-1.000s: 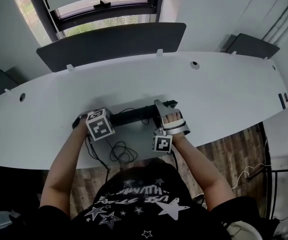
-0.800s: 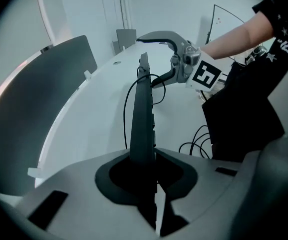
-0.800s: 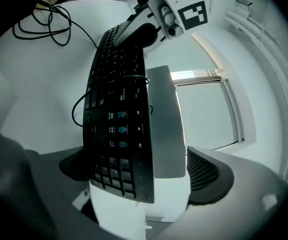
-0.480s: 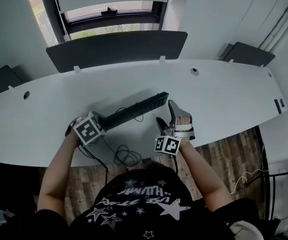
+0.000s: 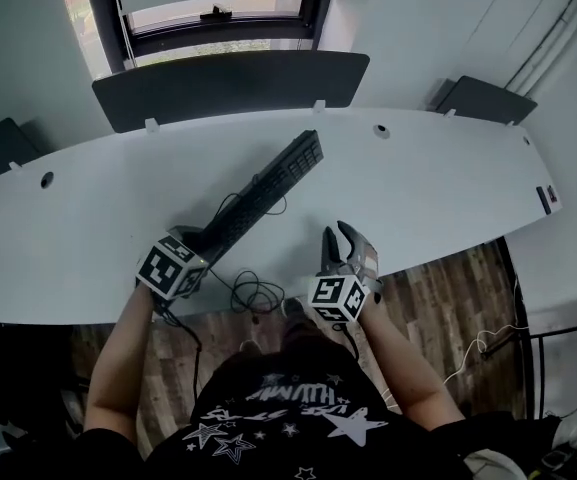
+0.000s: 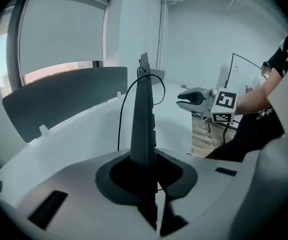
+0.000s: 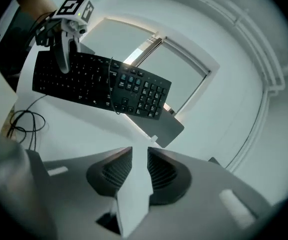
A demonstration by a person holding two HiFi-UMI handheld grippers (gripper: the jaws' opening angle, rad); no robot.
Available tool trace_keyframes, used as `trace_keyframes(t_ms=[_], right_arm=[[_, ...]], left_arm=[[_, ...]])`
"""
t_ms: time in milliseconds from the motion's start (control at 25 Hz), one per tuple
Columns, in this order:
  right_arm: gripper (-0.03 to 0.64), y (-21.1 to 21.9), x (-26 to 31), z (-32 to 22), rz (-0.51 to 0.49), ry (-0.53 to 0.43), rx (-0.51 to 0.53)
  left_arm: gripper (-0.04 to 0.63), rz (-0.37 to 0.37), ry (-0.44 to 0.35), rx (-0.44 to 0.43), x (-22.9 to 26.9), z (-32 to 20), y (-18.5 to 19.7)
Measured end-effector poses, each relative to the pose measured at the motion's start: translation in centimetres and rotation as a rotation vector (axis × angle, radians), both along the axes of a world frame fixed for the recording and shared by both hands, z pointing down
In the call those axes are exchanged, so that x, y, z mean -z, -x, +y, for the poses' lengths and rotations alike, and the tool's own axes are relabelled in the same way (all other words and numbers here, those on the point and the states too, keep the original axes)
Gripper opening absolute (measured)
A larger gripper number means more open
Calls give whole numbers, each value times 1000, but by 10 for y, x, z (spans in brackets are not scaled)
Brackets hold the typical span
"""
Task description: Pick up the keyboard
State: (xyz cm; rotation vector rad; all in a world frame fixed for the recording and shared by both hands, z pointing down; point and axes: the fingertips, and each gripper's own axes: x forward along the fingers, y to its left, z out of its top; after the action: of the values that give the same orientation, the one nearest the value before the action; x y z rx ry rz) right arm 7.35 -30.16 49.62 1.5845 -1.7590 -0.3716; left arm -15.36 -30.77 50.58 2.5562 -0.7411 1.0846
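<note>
Black rectangular plastic keyboard [image 5: 263, 193] clamped at its near end by left hand-held gripper [image 5: 203, 238], slanting over white counter [image 5: 448, 188]. Right hand-held gripper [image 5: 340, 236] empty, jaws just narrowed to a slit. Best to steady the far end and keep the black cable [image 5: 253, 293] slack.

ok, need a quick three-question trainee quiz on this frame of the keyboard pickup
1. True or false: the black full-size keyboard lies flat on the white desk.
2. Which gripper grips the keyboard? A) left gripper B) right gripper C) both
3. What trails from the keyboard onto the desk near its front edge?

Key:
1. False. It is tipped up on its long edge, not flat.
2. A. The left jaws, which have just closed tighter, clamp its near end. The right jaws have just been closing, with nothing between them.
3. Its thin black cable.
</note>
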Motion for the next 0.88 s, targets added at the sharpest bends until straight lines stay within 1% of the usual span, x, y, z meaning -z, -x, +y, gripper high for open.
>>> trace_keyframes(t_ms=[80, 120, 160, 280, 400, 480, 640, 760, 880], right_arm=[[71, 4, 2, 12, -82, 6, -8], [25, 7, 4, 16, -125, 13, -10], [5, 10, 6, 19, -166, 20, -9], [3, 16, 5, 25, -272, 51, 1], [3, 9, 5, 32, -356, 74, -10], [3, 4, 8, 38, -384, 77, -5], [3, 3, 13, 67, -393, 87, 71], [3, 0, 9, 89, -394, 101, 115], [3, -10, -2, 109, -408, 134, 138]], left_arm=[[75, 30, -7, 19, 1, 7, 0], [75, 47, -11, 30, 2, 10, -2], [75, 66, -12, 42, 3, 14, -3], [75, 118, -9, 83, 4, 27, -8], [75, 139, -17, 130, 7, 41, -12], [75, 145, -31, 165, 10, 46, -15], [75, 174, -26, 239, 11, 65, -25], [75, 185, -23, 268, 10, 82, -39], [75, 198, -21, 286, 8, 106, -59]])
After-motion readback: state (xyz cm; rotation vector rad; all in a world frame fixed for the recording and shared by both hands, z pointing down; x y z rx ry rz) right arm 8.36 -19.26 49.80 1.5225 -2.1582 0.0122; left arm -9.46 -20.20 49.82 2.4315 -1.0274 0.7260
